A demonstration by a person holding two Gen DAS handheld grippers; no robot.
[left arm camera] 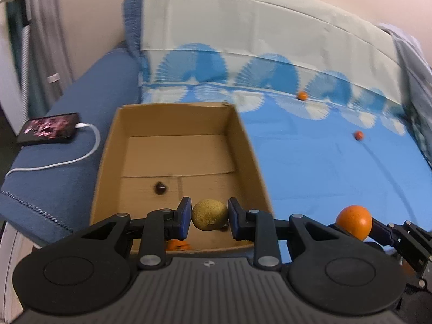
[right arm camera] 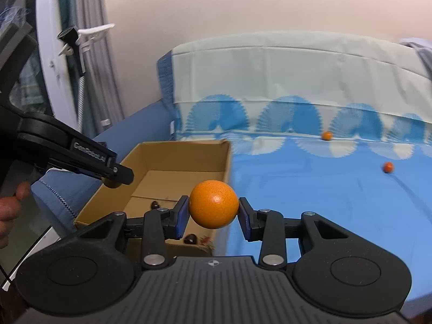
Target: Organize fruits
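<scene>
A bed (left arm camera: 310, 162) covered with a blue sheet fills most of both views, with a pale, blue-patterned pillow (left arm camera: 243, 35) standing along the wall at its far side. At the left edge of the bed lies a folded dark blue blanket (left arm camera: 67, 145), and on it a phone (left arm camera: 48, 131) with a lit screen and a white cable (left arm camera: 67, 162) plugged into it.

An open cardboard box (left arm camera: 243, 140) sits on the sheet just beside the blanket. On its floor lies a small dark fruit (left arm camera: 159, 188); a bit of orange (left arm camera: 176, 245) shows at the near wall, half hidden behind the gripper, and I cannot tell what it is.

The left gripper (left arm camera: 210, 217) hangs over the near part of the box, its two blue pads pressed against the sides of a yellowish, rough-skinned round fruit (left arm camera: 209, 214). The right gripper (right arm camera: 213, 212) is to the right of the box, over the sheet by its near corner, and its pads clamp a large orange (right arm camera: 213, 203) between them.

Two small orange fruits lie well apart on the sheet: one (left arm camera: 302, 95) at the foot of the pillow, the other (left arm camera: 358, 135) nearer and further right.

A hand (right arm camera: 9, 210) shows at the left edge of the right wrist view, behind the left gripper.
</scene>
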